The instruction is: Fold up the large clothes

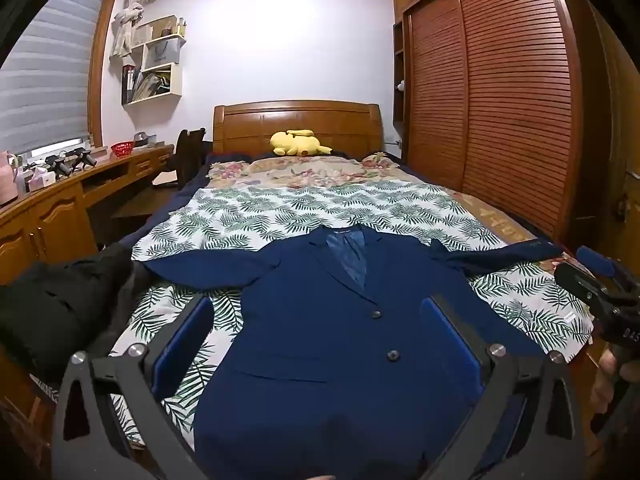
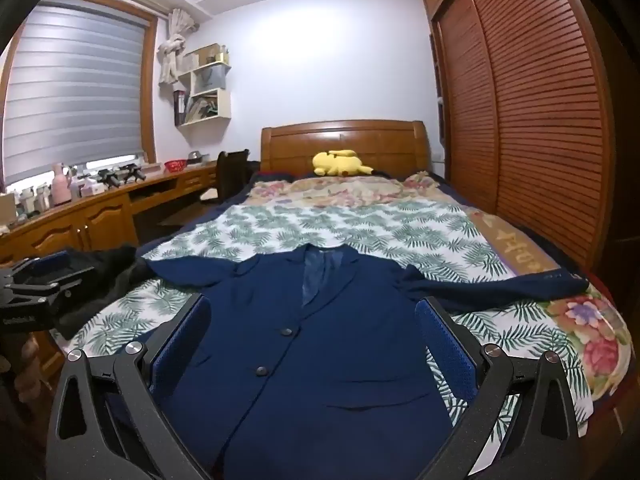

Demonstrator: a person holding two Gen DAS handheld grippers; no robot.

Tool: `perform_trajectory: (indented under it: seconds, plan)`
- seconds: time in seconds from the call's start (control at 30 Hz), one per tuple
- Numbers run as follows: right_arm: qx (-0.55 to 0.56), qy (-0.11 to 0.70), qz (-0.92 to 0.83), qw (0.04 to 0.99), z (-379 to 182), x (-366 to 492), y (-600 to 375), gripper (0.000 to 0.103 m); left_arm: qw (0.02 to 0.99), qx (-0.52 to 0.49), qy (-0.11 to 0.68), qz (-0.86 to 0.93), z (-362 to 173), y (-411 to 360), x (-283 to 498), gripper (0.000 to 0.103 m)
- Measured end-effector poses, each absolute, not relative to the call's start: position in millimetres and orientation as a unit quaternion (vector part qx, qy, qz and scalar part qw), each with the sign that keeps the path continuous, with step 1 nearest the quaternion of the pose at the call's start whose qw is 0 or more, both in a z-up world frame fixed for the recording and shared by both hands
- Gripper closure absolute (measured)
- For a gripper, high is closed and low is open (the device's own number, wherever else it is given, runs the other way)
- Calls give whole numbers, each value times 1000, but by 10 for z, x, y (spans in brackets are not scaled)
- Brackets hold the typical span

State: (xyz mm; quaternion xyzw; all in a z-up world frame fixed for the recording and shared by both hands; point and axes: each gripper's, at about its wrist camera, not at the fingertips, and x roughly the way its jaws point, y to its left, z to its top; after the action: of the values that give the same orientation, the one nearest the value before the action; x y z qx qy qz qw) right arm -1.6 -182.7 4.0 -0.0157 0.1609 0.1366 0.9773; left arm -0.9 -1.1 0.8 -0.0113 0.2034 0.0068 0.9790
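Left wrist view, left to right. Far left of frame: wooden tabletop (image 1: pixel 60 184) along the wall under a window blind (image 1: pixel 44 80), small items on it, too small to name. Lower left: black garment (image 1: pixel 60 308) heaped at the bed's edge, just beside the jacket's sleeve end. Centre: navy suit jacket (image 1: pixel 320 340) lies flat, front up, on the leaf-print sheet (image 1: pixel 280 208) of the bed (image 1: pixel 500 216); collar toward the headboard, sleeves spread out to both sides, two dark buttons showing. Left tongs (image 1: pixel 316 328) hover over the jacket's lower part, released, jaws spread wide, nothing between the blue pads (image 1: pixel 192 328). Upper centre: yellow plush toy (image 1: pixel 298 144) against the wooden headboard (image 1: pixel 296 124). Right side: slatted wardrobe doors (image 1: pixel 500 100). Far right edge: right tongs (image 1: pixel 600 288) seen side-on, with part of a hand (image 1: pixel 608 376) below them.

Right wrist view, left to right. Left edge: left tongs (image 2: pixel 36 280) over the black garment (image 2: pixel 108 280). Centre: same jacket (image 2: pixel 304 340), flat on the sheet (image 2: pixel 320 224). Right tongs (image 2: pixel 312 324) above its lower front, released, jaws wide apart, gripping nothing. Jacket's right-frame sleeve reaches the bed's edge at right centre.
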Motion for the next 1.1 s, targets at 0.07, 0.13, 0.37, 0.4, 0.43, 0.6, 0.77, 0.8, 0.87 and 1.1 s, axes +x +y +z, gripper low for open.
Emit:
perform_trajectory:
  seconds: [0.07,0.13,0.37,0.4,0.43,0.6,0.77,0.8,0.87,1.1]
  plan:
    - [-16,162,137,977,48,-18,-1826,0,979,-12,202,6,14,-24,-9,0]
    - [-16,160,137,977,56,-23,-1827,0,979,-11,202,6,19,-44,-8,0]
    - [-18,159,138,977,74,-54,-1823,0,979,-23,201,9,4,78,-1,0]
    - [-17,158,138,978,74,-53,-1836,0,980,-23,198,10,0,64,-37,0]
    - [-17,158,139,977,73,-52,-1842,0,980,-23,197,10,24,38,-75,0]
    - [-15,157,140,977,107,-67,-1835,0,980,-22,198,12,49,2,-86,0]
    - [-13,158,141,977,135,-92,-1829,0,980,-21,197,12,57,-11,-93,0]
    - [-13,158,142,977,152,-104,-1830,0,980,-21,197,12,60,-9,-94,0]
    - [-13,160,144,977,156,-130,-1824,0,980,-20,197,11,60,-5,-98,0]
    - [-13,161,144,976,151,-154,-1814,0,980,-21,197,12,62,-6,-94,0]
